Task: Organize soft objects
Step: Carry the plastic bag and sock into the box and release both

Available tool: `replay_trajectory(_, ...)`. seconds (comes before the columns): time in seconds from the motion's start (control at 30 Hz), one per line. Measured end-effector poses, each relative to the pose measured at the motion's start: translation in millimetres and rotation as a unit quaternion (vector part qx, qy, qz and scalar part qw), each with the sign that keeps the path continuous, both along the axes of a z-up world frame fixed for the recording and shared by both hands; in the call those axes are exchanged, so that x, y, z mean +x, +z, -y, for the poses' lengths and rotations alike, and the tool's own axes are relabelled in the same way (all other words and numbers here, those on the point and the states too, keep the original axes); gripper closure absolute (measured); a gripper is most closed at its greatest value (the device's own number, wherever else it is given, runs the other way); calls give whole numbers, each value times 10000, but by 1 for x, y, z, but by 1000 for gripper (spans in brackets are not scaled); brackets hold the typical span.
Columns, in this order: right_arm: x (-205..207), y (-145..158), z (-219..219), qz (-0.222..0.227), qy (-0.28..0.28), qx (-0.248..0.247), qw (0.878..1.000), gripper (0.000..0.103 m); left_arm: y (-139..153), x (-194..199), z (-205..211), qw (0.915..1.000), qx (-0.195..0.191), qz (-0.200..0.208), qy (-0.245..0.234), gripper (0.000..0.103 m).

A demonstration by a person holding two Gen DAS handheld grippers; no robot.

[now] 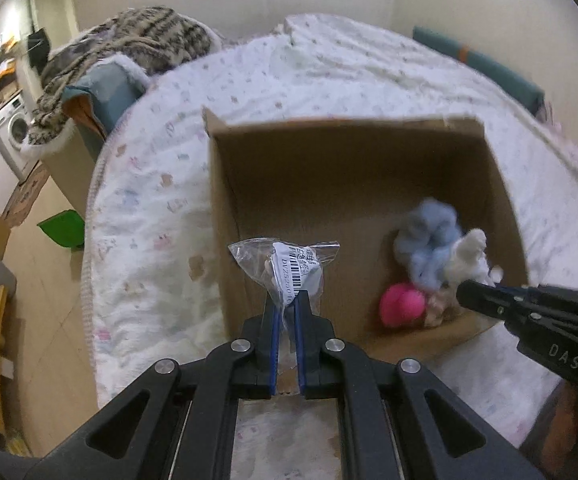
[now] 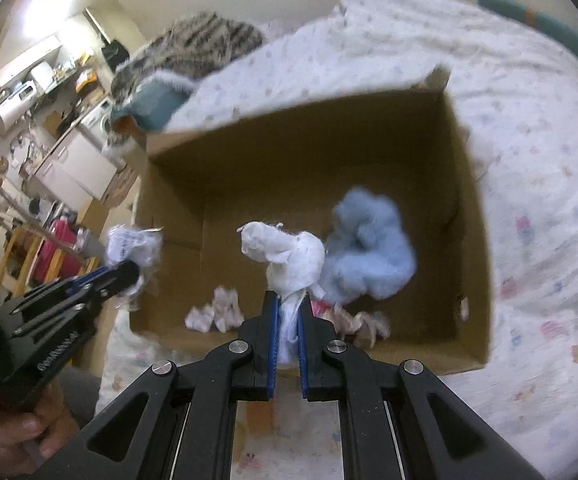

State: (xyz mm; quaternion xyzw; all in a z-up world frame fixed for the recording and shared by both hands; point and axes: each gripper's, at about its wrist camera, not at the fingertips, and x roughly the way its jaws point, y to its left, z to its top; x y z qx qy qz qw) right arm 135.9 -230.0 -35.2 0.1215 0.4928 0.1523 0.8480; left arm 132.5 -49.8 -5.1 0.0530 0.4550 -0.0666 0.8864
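Observation:
An open cardboard box (image 1: 329, 168) (image 2: 289, 160) stands on the bed. My left gripper (image 1: 287, 300) is shut on a clear plastic bag with a barcode label (image 1: 289, 268), over the box's left side. In the right wrist view the same gripper (image 2: 125, 276) and bag (image 2: 133, 246) hang at the box's left wall. My right gripper (image 2: 287, 300) (image 1: 465, 290) is shut on a white soft cloth piece (image 2: 285, 256) (image 1: 469, 256) above the box floor. In the box lie a fluffy blue piece (image 2: 369, 256) (image 1: 429, 240), a pink ball (image 1: 403, 304) and small pale pieces (image 2: 217, 312).
A white patterned quilt (image 1: 149, 220) (image 2: 529, 160) covers the bed around the box. A striped blanket (image 1: 129, 40) and a teal cushion (image 1: 109, 92) lie at the far left. To the left are the floor, a green item (image 1: 63, 228) and kitchen furniture. A hand (image 2: 9, 440) holds the left gripper.

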Motion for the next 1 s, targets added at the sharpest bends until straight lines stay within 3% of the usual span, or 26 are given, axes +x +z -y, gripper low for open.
replay_trajectory(0.33,5,-17,0,-126,-65,47,9999,93,-25,10,3,9997,-41,-209,81,96)
replay_trajectory(1.0,15,-27,-7,-342,-4,63,9994,93,-28,12,0,9993,-190,-296,156,96)
